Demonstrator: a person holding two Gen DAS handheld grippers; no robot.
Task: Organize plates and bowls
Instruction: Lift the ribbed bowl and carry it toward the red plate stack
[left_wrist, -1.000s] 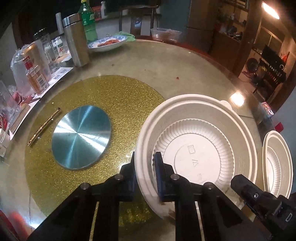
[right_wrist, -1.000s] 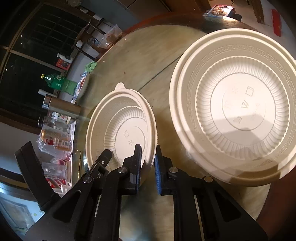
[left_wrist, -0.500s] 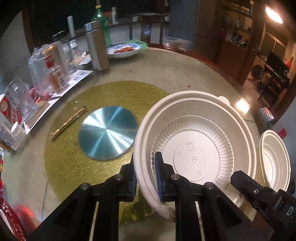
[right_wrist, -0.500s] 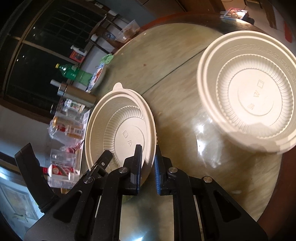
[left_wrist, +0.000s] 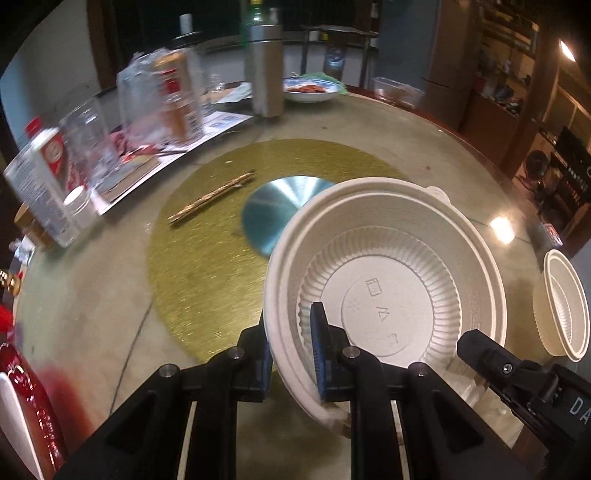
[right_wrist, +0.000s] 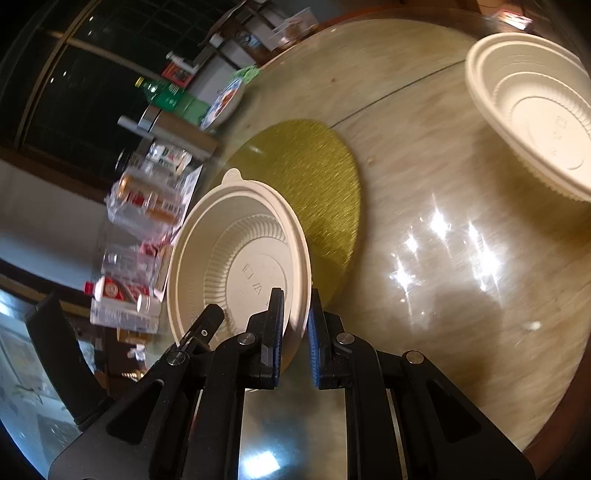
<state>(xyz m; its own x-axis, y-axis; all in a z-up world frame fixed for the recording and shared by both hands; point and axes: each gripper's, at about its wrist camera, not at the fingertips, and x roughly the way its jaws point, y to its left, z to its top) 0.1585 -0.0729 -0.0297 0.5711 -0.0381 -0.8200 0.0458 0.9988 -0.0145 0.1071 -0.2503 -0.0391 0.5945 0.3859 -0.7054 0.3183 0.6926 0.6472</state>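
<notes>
Round table (left_wrist: 424, 147) with a gold mat (left_wrist: 207, 277) fills your left wrist view, where your left gripper (left_wrist: 288, 354) is clamped on the near rim of the cream bowl (left_wrist: 388, 280) above the mat's edge. From your right wrist view, your right gripper (right_wrist: 295, 332) pinches the same bowl (right_wrist: 236, 266) on its rim, and a second cream bowl (right_wrist: 535, 122) sits well apart at the table edge.
</notes>
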